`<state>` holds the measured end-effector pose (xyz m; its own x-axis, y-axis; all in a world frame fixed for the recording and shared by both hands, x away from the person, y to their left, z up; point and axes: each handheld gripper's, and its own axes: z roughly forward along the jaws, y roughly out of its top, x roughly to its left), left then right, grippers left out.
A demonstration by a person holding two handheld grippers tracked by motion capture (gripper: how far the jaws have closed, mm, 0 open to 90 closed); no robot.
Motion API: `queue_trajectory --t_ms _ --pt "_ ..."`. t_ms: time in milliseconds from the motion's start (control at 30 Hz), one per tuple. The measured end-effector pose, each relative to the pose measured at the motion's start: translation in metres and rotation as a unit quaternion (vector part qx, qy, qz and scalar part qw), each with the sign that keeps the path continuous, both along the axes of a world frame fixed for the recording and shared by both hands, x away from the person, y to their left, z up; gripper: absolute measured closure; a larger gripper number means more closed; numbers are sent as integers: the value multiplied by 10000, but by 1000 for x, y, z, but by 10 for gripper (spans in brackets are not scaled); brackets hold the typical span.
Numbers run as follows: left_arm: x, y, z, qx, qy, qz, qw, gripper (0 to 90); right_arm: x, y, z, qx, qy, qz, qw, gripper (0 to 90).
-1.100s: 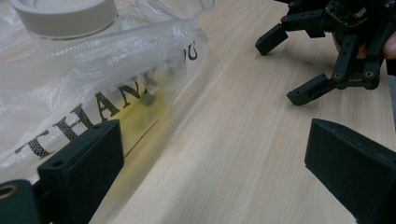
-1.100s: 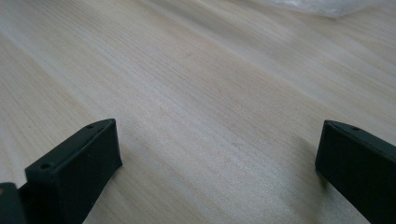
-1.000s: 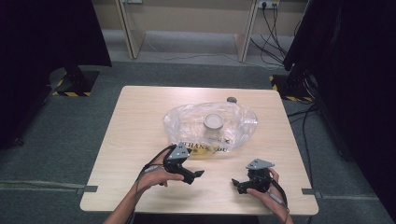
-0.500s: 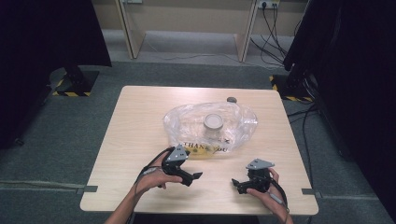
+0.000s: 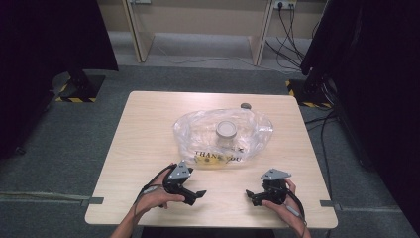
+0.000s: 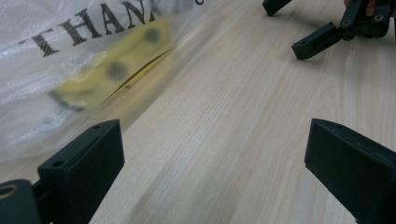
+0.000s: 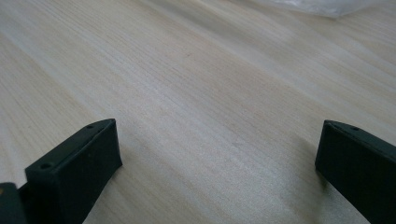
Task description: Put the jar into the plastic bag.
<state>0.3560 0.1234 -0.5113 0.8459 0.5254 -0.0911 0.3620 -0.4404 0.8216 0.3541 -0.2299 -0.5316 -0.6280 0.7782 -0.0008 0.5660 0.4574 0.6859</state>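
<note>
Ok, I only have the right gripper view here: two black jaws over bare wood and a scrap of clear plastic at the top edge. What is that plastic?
Observer: It is a clear plastic bag printed THANK YOU, lying mid-table in the high view.
Operator: Anything in it?
Observer: A round jar with a pale lid stands inside, seen from above through the plastic.
Operator: Where is the other gripper?
Observer: The left gripper sits at the bag's near edge, jaws wide apart, with nothing between them but table; its view shows a yellow face printed on the bag.
Operator: And mine?
Observer: The right gripper rests low near the table's front edge, apart from the bag.
</note>
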Motion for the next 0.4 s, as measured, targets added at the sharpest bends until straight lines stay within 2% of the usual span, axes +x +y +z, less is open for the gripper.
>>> queue_trajectory --t_ms 400 --pt "-1 8 -11 78 124 76 9999 42 0 0 0 -1 1 1 10000 2"
